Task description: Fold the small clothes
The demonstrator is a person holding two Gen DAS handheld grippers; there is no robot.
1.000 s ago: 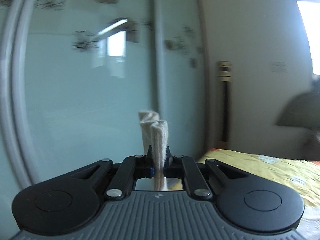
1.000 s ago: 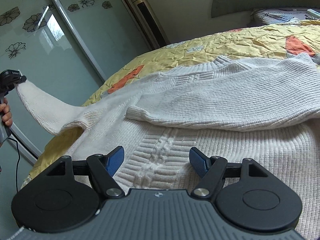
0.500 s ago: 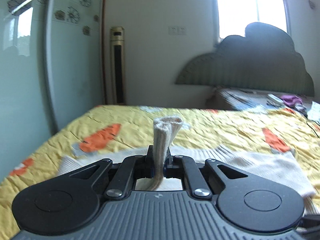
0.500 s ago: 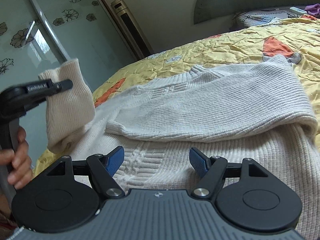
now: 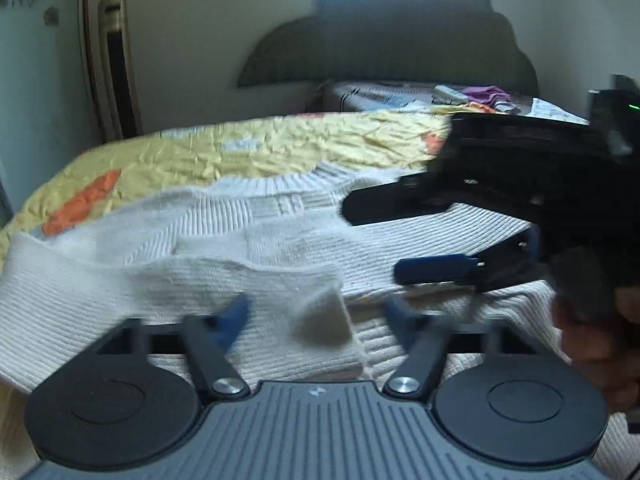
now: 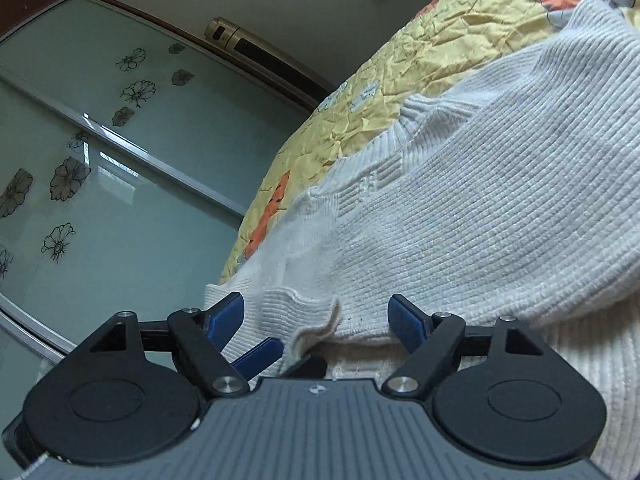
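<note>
So the white knit sweater (image 5: 280, 240) is lying flat on the bed, on the yellow quilt (image 5: 240, 156), collar towards the headboard (image 5: 400, 40) and its body running across the bed's near edge. The sleeve cuff (image 5: 320, 320) we were carrying has just been let go — the left tongs (image 5: 316, 314) have just been opening, and in the left wrist view the cuff sits loose between the two blue pads, neither pad pressing on it. It's lying on the sweater's front now, with the sleeve running off towards the bed's left edge.

The right tongs (image 6: 316, 316) are spread as well and have nothing pinched. In the right wrist view they hang just over that same cuff edge, with one of the left tongs' blue pads poking in right underneath. So both tools are crowded over one spot, and the person's hand (image 5: 592, 340) is right there at the side of the left view.

Our read: both sleeves look folded in across the front, so the next bit is probably folding the body. Its long axis runs from our edge up towards the headboard, and the hem is the near end — out of frame below both tongs, so we can't say which is closer to it. Sliding wardrobe doors (image 6: 120, 160) beyond the bed's left edge, nothing in the way.
</note>
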